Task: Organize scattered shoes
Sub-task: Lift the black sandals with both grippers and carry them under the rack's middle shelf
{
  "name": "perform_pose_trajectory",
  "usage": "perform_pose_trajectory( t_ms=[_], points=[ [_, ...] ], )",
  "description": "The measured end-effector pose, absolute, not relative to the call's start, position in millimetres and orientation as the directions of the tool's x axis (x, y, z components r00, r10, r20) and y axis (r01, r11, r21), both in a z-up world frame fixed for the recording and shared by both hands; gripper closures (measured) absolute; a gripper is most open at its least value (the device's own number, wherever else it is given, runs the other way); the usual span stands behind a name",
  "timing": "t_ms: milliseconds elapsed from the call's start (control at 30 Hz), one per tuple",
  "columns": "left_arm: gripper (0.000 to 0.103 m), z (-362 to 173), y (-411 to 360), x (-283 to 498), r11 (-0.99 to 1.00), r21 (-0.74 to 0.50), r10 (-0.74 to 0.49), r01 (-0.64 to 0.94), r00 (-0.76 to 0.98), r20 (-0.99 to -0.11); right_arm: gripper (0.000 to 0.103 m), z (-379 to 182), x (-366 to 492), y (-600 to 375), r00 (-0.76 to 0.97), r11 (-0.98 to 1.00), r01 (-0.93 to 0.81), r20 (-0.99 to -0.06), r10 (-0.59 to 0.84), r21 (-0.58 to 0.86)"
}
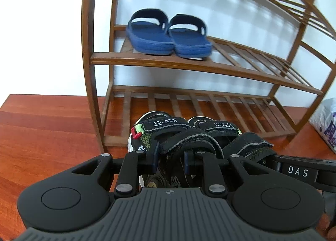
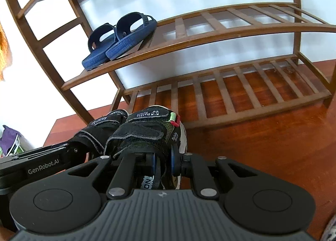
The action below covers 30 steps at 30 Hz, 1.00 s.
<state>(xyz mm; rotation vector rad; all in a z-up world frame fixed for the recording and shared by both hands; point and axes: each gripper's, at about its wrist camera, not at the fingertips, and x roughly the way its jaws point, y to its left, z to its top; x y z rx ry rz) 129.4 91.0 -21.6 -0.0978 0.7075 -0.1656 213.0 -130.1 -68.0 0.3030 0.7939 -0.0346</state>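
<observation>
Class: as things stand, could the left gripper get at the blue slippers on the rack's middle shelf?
Probably not yet. The left gripper is shut on a black sandal; otherwise, the path to the blue slippers looks open.

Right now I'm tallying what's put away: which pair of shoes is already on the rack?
The blue slides, side by side on the rack's middle shelf. The black sandals are off it, held in the left gripper and right gripper.

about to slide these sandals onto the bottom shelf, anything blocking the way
Nothing visible does. The sandals sit right in front of the bottom shelf, whose slats show bare. The blue slippers are on the shelf above, out of the path.
</observation>
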Motion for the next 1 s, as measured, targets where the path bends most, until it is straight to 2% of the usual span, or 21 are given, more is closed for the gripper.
perform_pose_trajectory(
  t_ms=[433,867,1000],
  points=[
    [0.079,-66,105,208,0.992,-0.114,-0.119,0.056,0.727,-0.677,0.088,-125,289,-132,0.697,0.952,0.178,-0.715,0.057,0.249],
    [0.079,-86,119,238,0.994,-0.104,-0.094,0.030,0.710,-0.697,0.088,-156,350,-135,0.697,0.961,0.157,-0.715,0.054,0.226],
    [0.077,-85,120,234,0.994,-0.101,-0.102,0.044,0.710,-0.697,0.084,-161,355,-138,0.695,0.958,0.163,-0.716,0.059,0.237]
  ],
)
